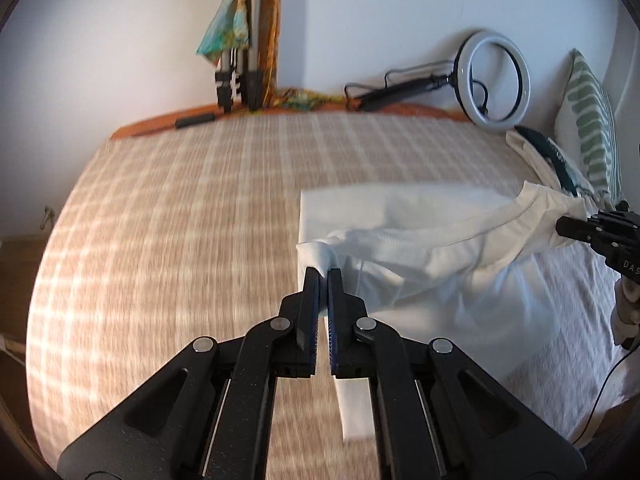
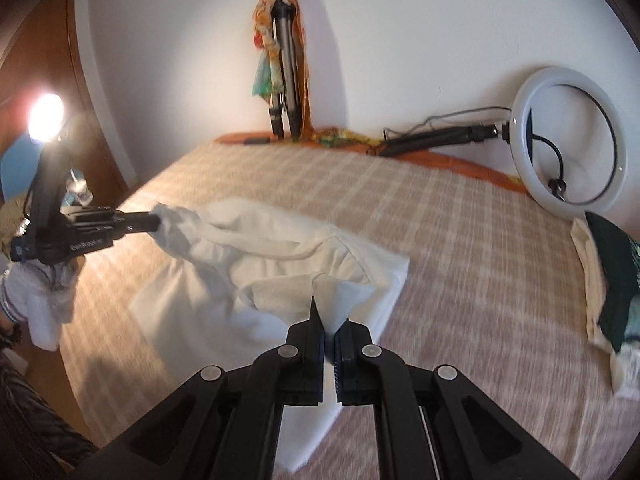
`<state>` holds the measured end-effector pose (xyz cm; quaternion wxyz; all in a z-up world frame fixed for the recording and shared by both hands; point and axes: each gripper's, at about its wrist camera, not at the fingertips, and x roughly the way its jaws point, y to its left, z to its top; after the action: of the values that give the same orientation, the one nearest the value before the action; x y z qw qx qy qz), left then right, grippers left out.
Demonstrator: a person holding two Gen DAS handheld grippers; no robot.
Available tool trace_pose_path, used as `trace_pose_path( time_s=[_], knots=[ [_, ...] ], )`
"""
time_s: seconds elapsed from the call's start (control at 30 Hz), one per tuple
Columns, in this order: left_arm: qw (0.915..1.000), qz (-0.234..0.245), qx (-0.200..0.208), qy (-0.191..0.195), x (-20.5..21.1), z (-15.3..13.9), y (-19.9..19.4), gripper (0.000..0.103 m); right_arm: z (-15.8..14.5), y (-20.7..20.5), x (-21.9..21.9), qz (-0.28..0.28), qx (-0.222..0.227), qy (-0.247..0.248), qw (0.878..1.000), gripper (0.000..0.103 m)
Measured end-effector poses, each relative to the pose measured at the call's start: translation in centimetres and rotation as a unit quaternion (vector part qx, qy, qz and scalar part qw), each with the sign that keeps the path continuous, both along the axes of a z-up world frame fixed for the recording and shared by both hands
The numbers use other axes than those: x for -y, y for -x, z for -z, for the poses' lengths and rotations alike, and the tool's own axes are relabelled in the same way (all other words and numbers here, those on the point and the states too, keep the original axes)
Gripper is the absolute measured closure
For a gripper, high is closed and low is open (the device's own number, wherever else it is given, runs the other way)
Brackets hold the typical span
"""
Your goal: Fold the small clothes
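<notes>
A small white T-shirt [image 1: 432, 248] lies partly lifted over the checked bedspread [image 1: 180, 220]. My left gripper [image 1: 323, 274] is shut on one corner of the shirt, near its left edge. The right gripper's fingers [image 1: 576, 228] pinch the shirt's other end by the collar, seen at the right of the left wrist view. In the right wrist view my right gripper [image 2: 331, 316] is shut on a fold of the white shirt [image 2: 280, 256], and the left gripper's fingers [image 2: 140, 222] hold its far left end. The cloth hangs stretched between the two.
A ring light [image 2: 570, 140] on a stand leans against the wall at the bed's far right. A folded tripod with a colourful scarf [image 2: 284, 68] stands at the wall. Other clothes [image 2: 608, 280] and a striped pillow [image 1: 588, 128] lie at the right. A lamp [image 2: 46, 118] shines at left.
</notes>
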<state>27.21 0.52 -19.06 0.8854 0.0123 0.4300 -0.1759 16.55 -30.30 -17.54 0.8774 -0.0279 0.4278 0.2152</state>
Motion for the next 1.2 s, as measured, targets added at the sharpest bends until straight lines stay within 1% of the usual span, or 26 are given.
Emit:
trace_pose_path(
  time_s=[0.13,0.2,0.23,0.27,0.37,0.4,0.43,0.5,0.57,0.6,0.63,0.67,0.7,0.73,0.77,0.8,0.83,0.87,0.9,0.97,1.03,1.1,1.13,1.17,1.2],
  knots=[
    [0.9997,0.015,0.004,-0.020,0.3,0.7,2.3,0.101,0.2,2.3,0.2,-0.002,0.011,0.005,1.000,0.102],
    [0.9992,0.024,0.008,-0.031,0.5,0.7,3.2,0.101,0.1,3.3,0.1,-0.003,0.021,0.019,1.000,0.102],
    [0.9990,0.028,0.008,-0.033,0.5,0.7,3.7,0.101,0.1,3.7,0.0,-0.005,0.024,0.027,0.999,0.099],
    [0.9989,0.029,0.008,-0.036,0.5,0.7,4.1,0.101,0.0,4.4,0.0,-0.009,0.027,0.036,0.999,0.098],
    [0.9983,0.036,0.005,-0.044,0.0,0.7,5.3,0.101,-0.2,5.8,0.5,-0.017,0.027,0.041,0.999,0.097],
    [0.9982,0.036,0.004,-0.047,-0.3,0.7,5.7,0.101,-0.3,6.4,0.8,-0.018,0.025,0.040,0.999,0.092],
    [0.9984,0.034,0.001,-0.045,-0.7,0.6,6.1,0.101,-0.6,7.0,1.2,-0.018,0.024,0.035,0.999,0.088],
    [0.9993,0.028,-0.007,-0.022,-1.9,0.1,7.1,0.101,-1.0,8.0,1.9,-0.017,0.021,0.019,0.999,0.086],
    [0.9997,0.021,-0.005,-0.006,-2.8,-0.7,7.9,0.101,-1.5,9.0,2.7,-0.013,0.020,0.002,1.000,0.085],
    [0.9998,0.018,-0.005,0.001,-3.2,-1.0,8.2,0.101,-1.7,9.3,3.1,-0.007,0.019,-0.007,1.000,0.081],
    [0.9998,0.015,-0.006,0.013,-3.6,-1.4,8.4,0.101,-1.8,9.5,3.5,0.003,0.015,-0.019,1.000,0.074],
    [0.9996,0.010,-0.008,0.025,-4.0,-1.7,8.4,0.100,-1.8,9.6,4.0,0.017,0.008,-0.036,0.999,0.069],
    [0.9994,0.001,-0.009,0.033,-4.3,-1.9,8.4,0.090,-1.6,9.4,4.4,0.033,-0.003,-0.051,0.998,0.063],
    [0.9989,-0.013,-0.011,0.043,-4.7,-2.0,8.2,0.082,-1.3,9.2,4.9,0.048,-0.020,-0.070,0.996,0.063],
    [0.9980,-0.028,-0.015,0.055,-5.2,-1.9,7.9,0.065,-0.9,8.9,5.1,0.054,-0.034,-0.085,0.994,0.063],
    [0.9965,-0.043,-0.023,0.068,-5.6,-1.6,7.5,0.061,-0.4,8.5,5.4,0.066,-0.049,-0.096,0.992,0.063],
    [0.9942,-0.054,-0.038,0.085,-5.9,-1.2,7.0,0.061,0.1,8.2,5.7,0.078,-0.059,-0.104,0.990,0.063],
    [0.9916,-0.055,-0.059,0.101,-5.9,-0.6,6.4,0.061,0.6,7.9,5.9,0.086,-0.069,-0.113,0.987,0.062],
    [0.9895,-0.058,-0.075,0.109,-5.9,0.0,6.0,0.061,1.4,7.4,6.2,0.094,-0.088,-0.129,0.983,0.060],
    [0.9851,-0.071,-0.103,0.118,-5.8,1.4,5.2,0.061,3.0,6.5,6.7,0.109,-0.125,-0.151,0.975,0.059],
    [0.9777,-0.081,-0.132,0.141,-5.8,2.8,4.5,0.061,4.1,6.1,7.0,0.122,-0.141,-0.162,0.969,0.060],
    [0.9702,-0.089,-0.155,0.164,-5.8,3.9,4.2,0.061,5.3,5.6,7.1,0.123,-0.162,-0.189,0.961,0.060],
    [0.9688,-0.089,-0.160,0.167,-5.7,4.2,4.2,0.066,5.8,5.5,7.0,0.120,-0.172,-0.199,0.957,0.066],
    [0.9695,-0.086,-0.161,0.164,-5.5,4.3,4.2,0.085,6.1,5.3,6.8,0.118,-0.176,-0.205,0.956,0.070],
    [0.9717,-0.080,-0.160,0.154,-5.1,4.2,4.3,0.098,6.4,5.2,6.6,0.112,-0.182,-0.211,0.954,0.083]
  ],
)
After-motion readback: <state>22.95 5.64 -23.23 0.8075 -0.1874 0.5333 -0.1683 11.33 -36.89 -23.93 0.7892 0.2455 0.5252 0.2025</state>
